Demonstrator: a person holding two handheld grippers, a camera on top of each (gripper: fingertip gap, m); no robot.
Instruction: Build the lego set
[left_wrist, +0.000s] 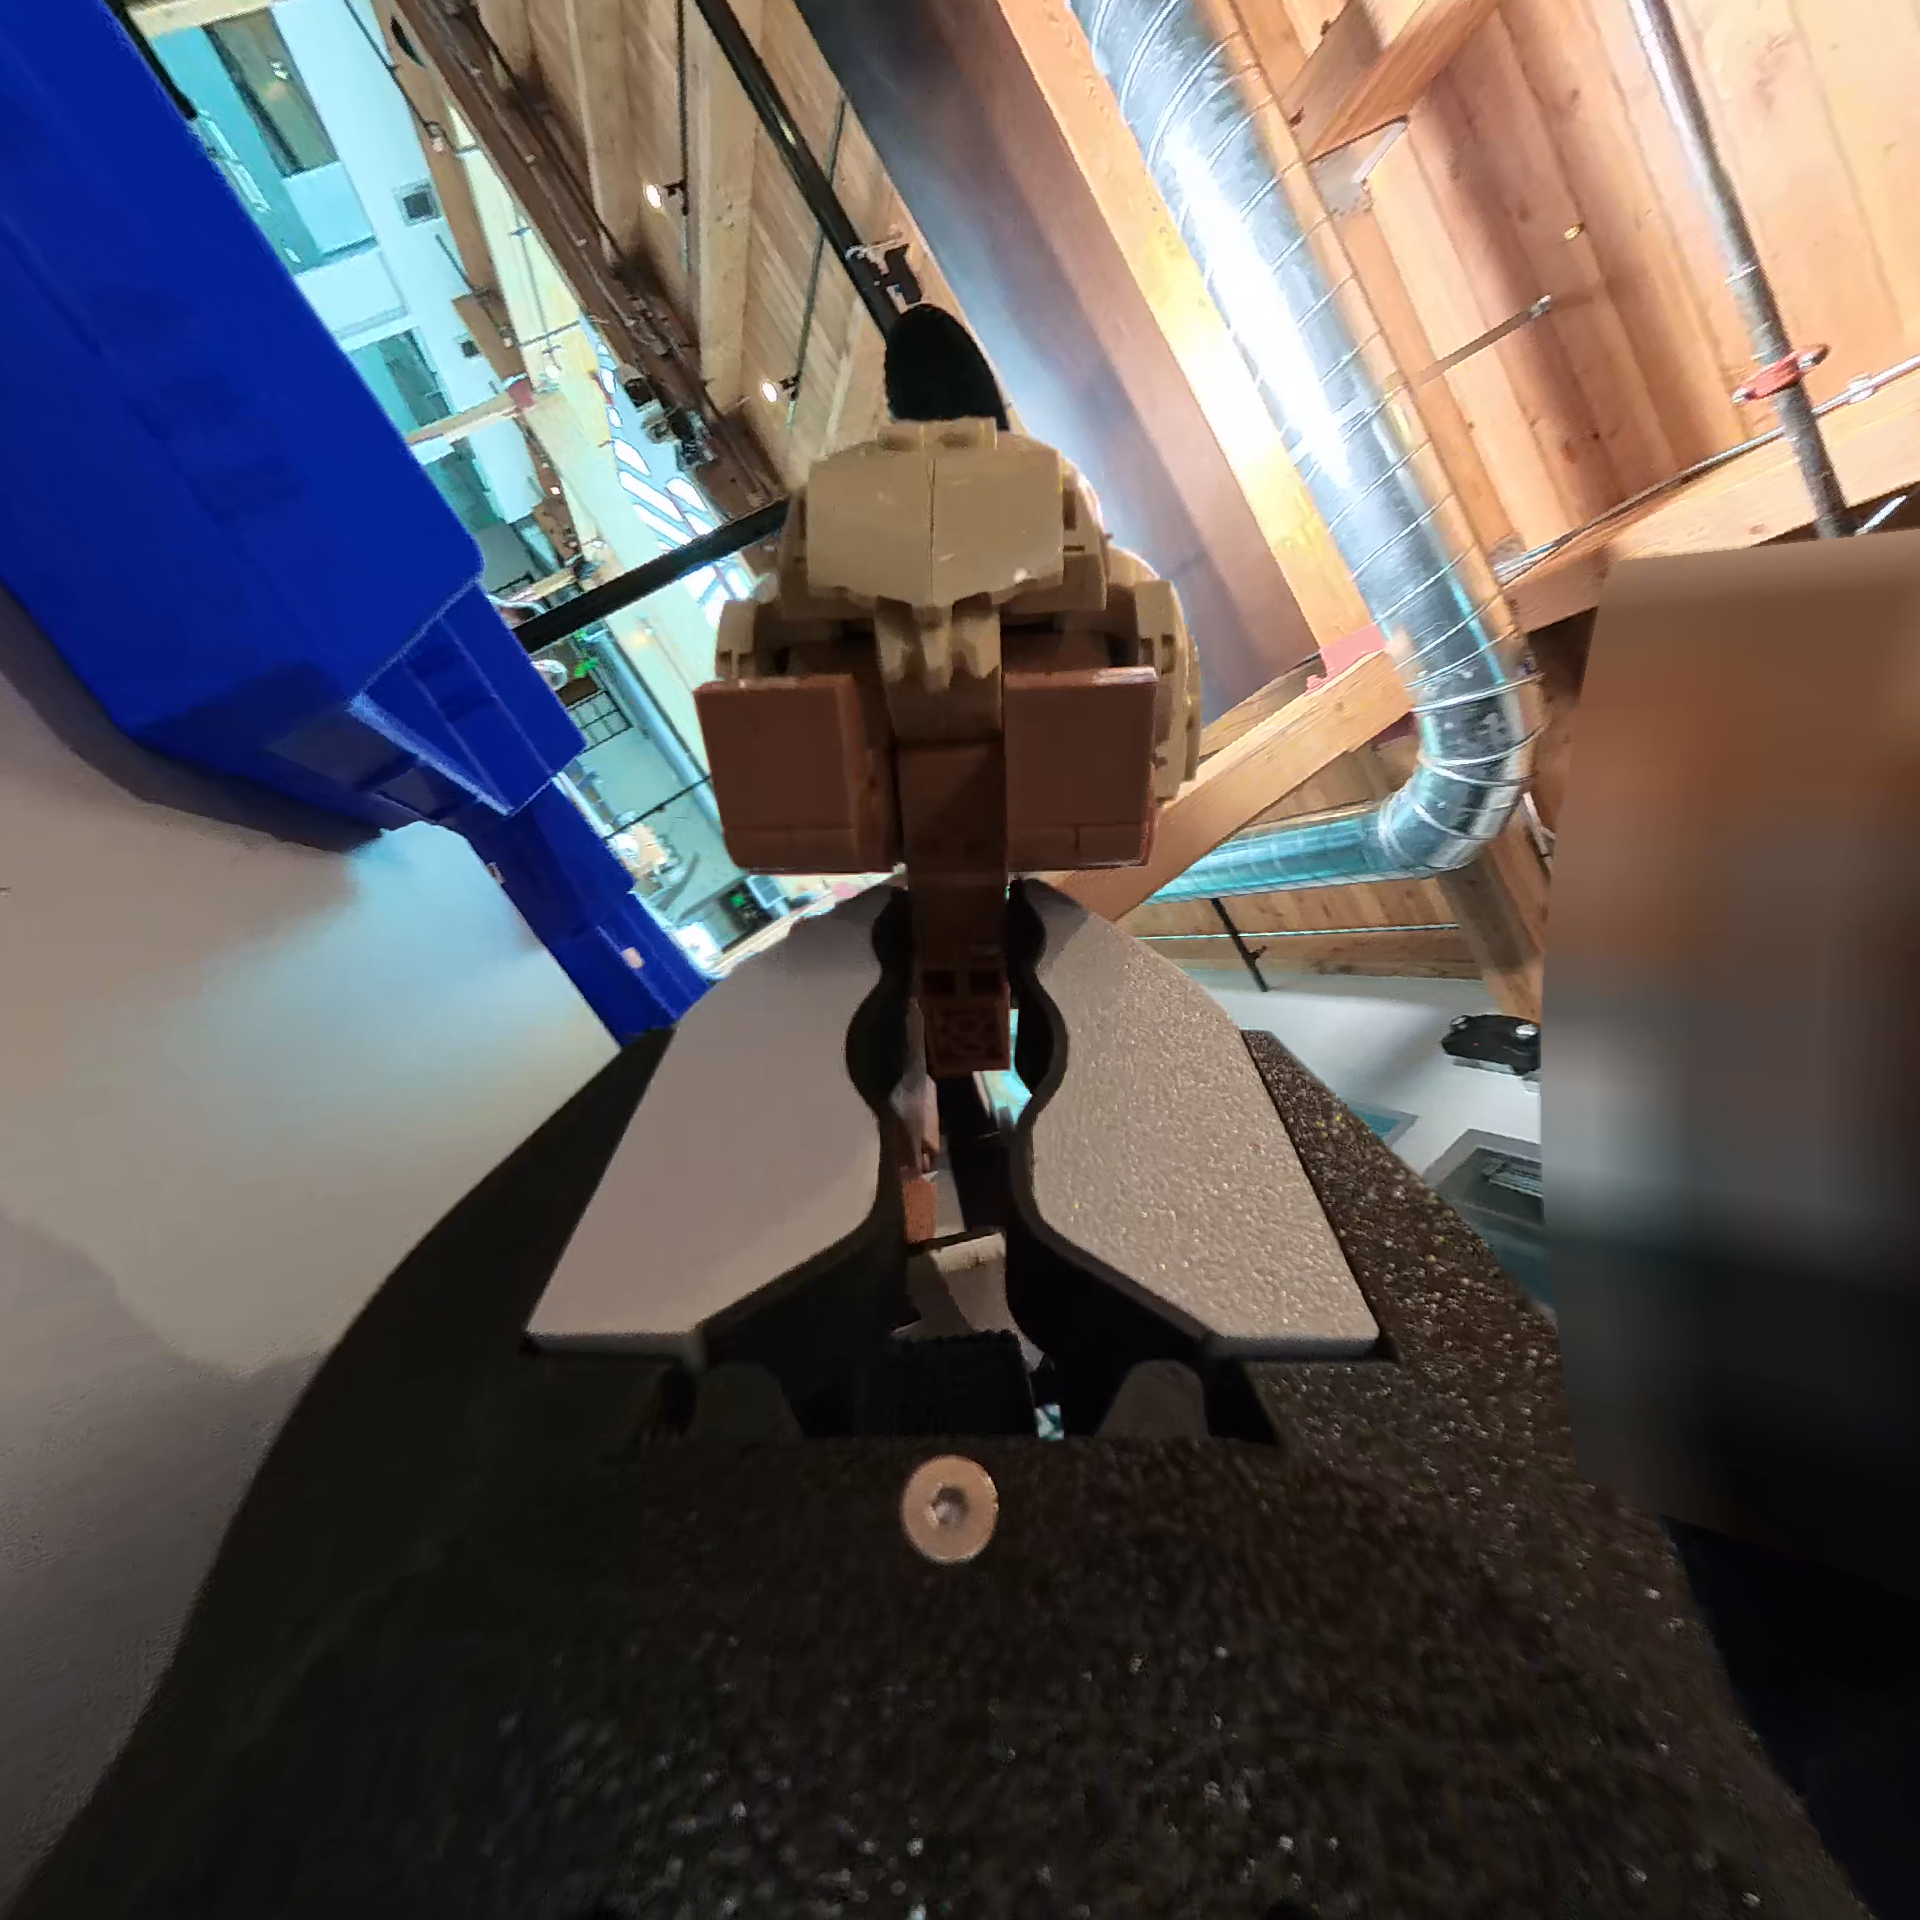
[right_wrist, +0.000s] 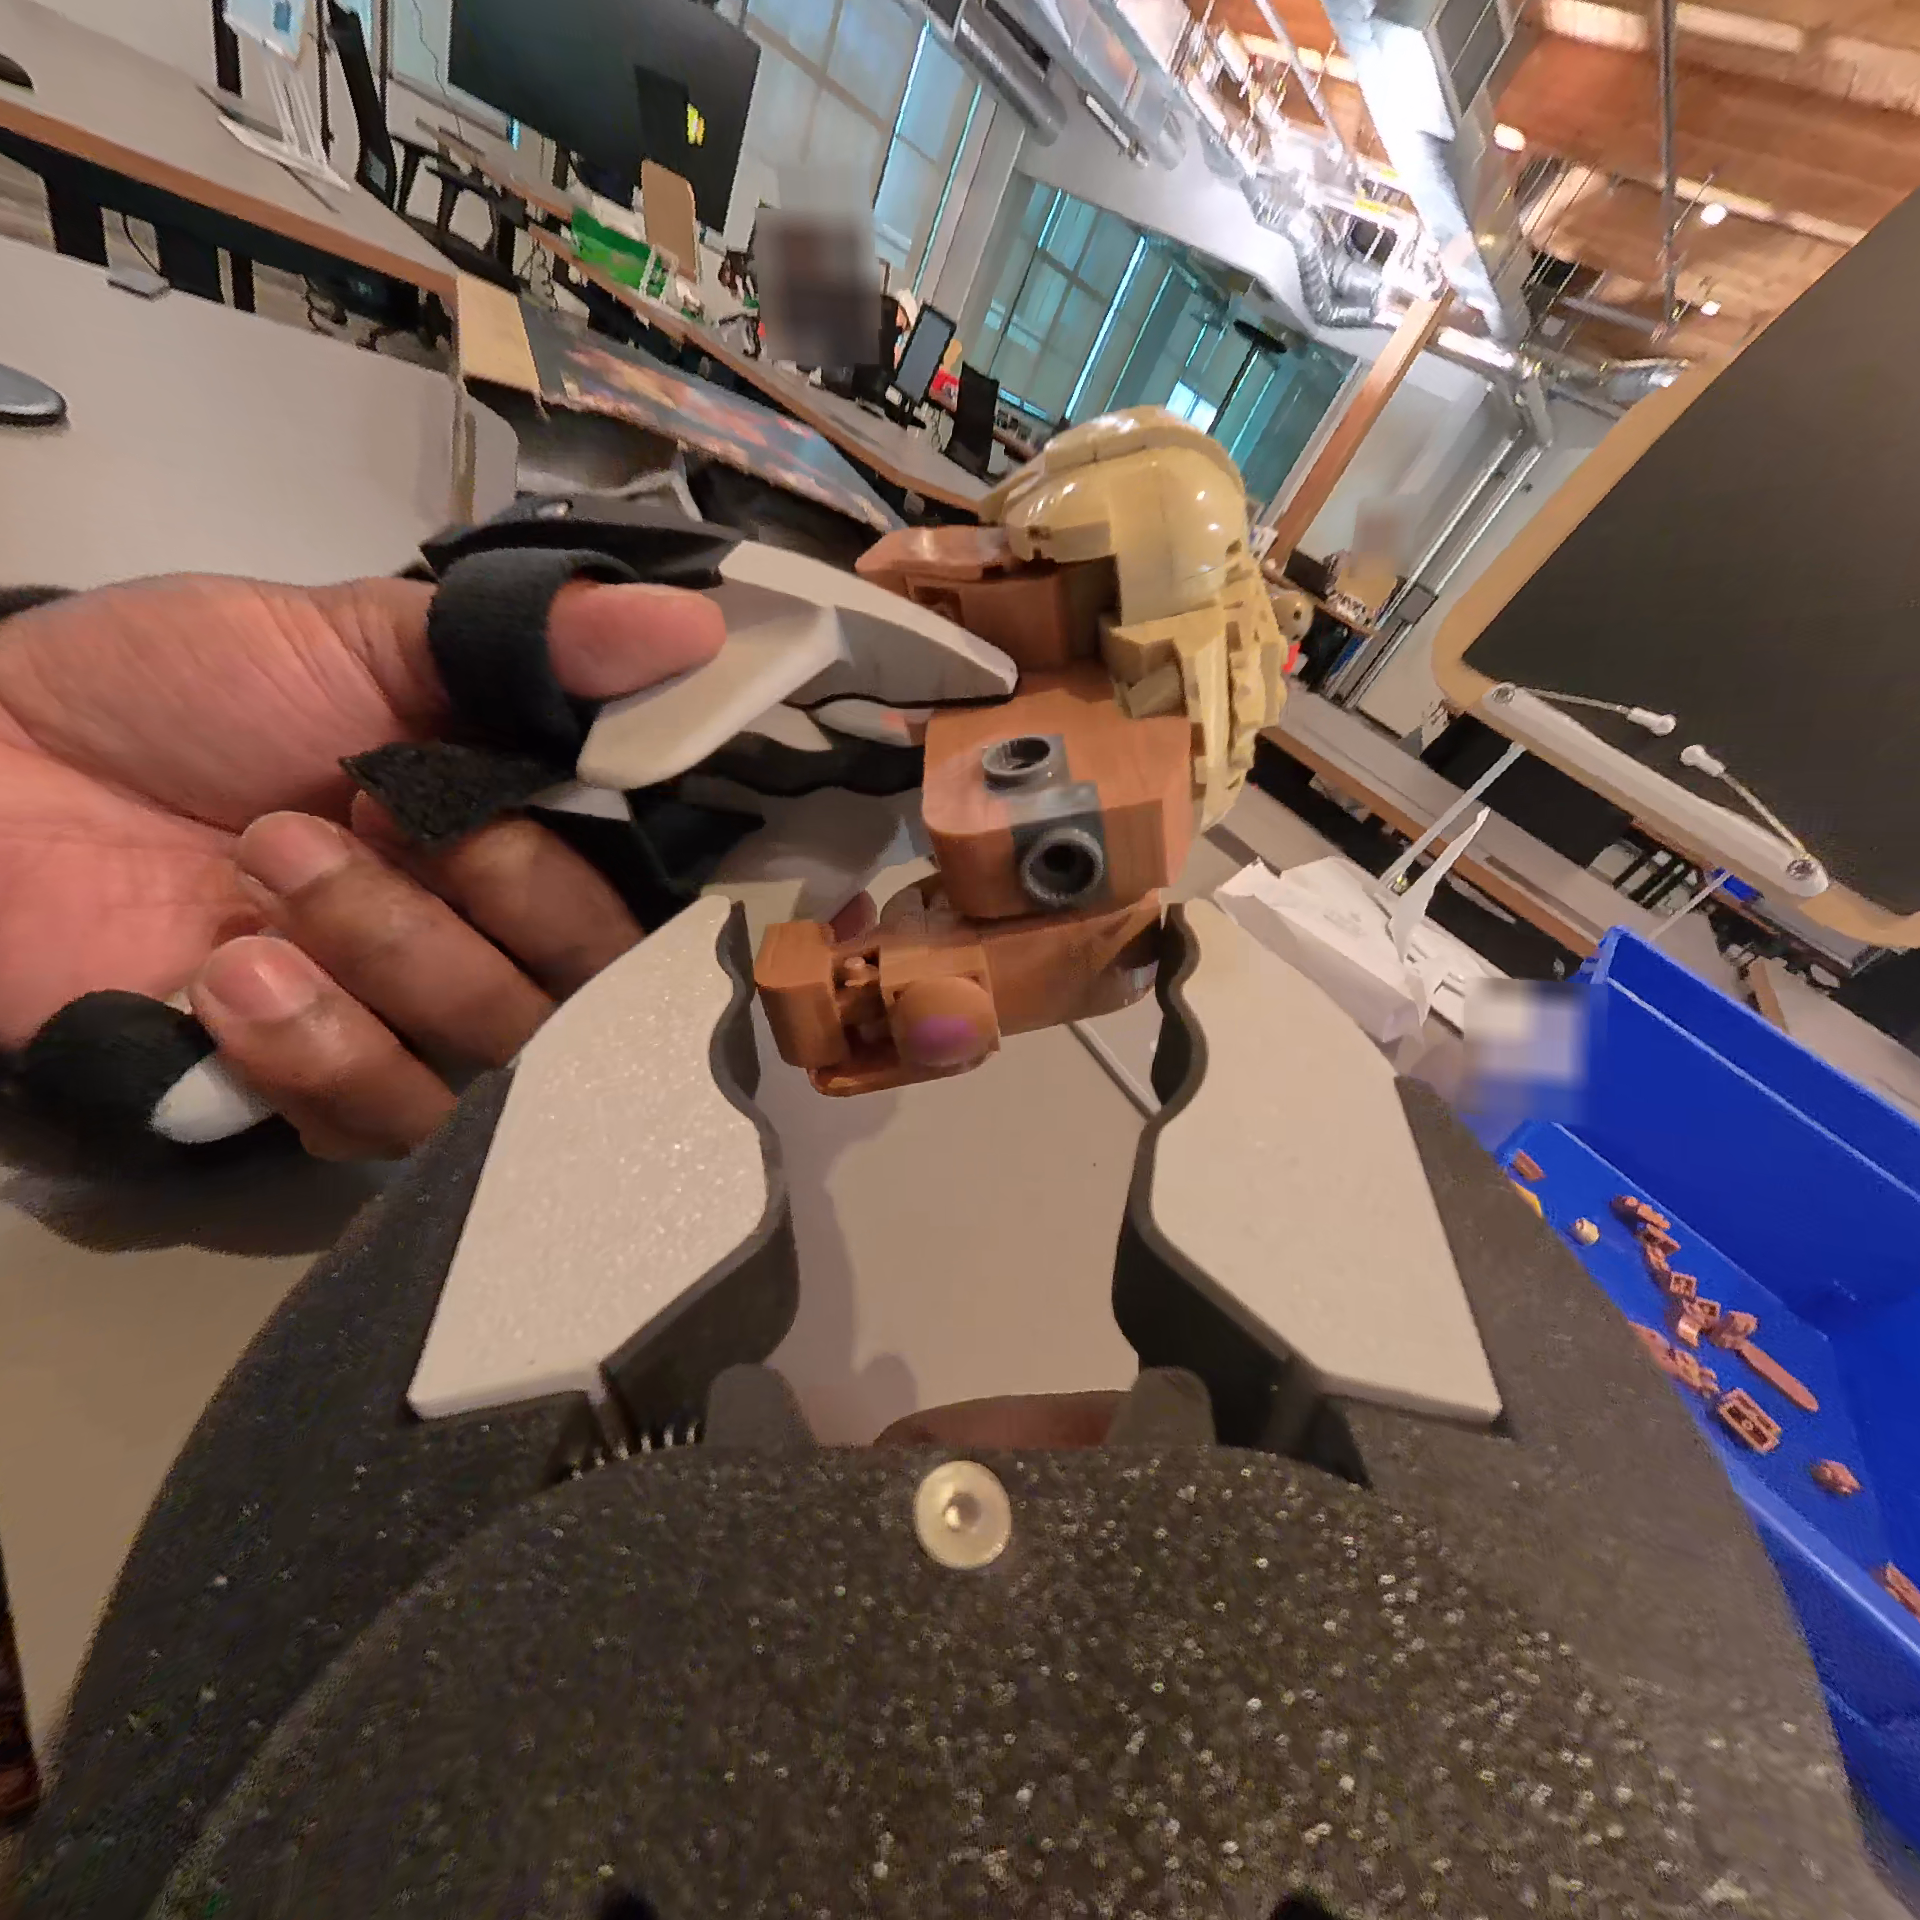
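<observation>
over grey table (right_wrist: 935, 1247), left gripper (left_wrist: 958, 935) clamps brick figure (left_wrist: 925, 686); right gripper (right_wrist: 951, 997) straddles it.

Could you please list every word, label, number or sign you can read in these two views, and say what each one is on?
None can be read.
White papers beside the blue bin: faint print, too small to read.
Green box on a far desk: markings too small to read.
Label on the blue bin's wall: blurred over.
Brick model: no writing visible.

Left hand-held gripper (left_wrist: 958, 977) clamped on brown-and-tan brick figure (left_wrist: 935, 665)
</observation>
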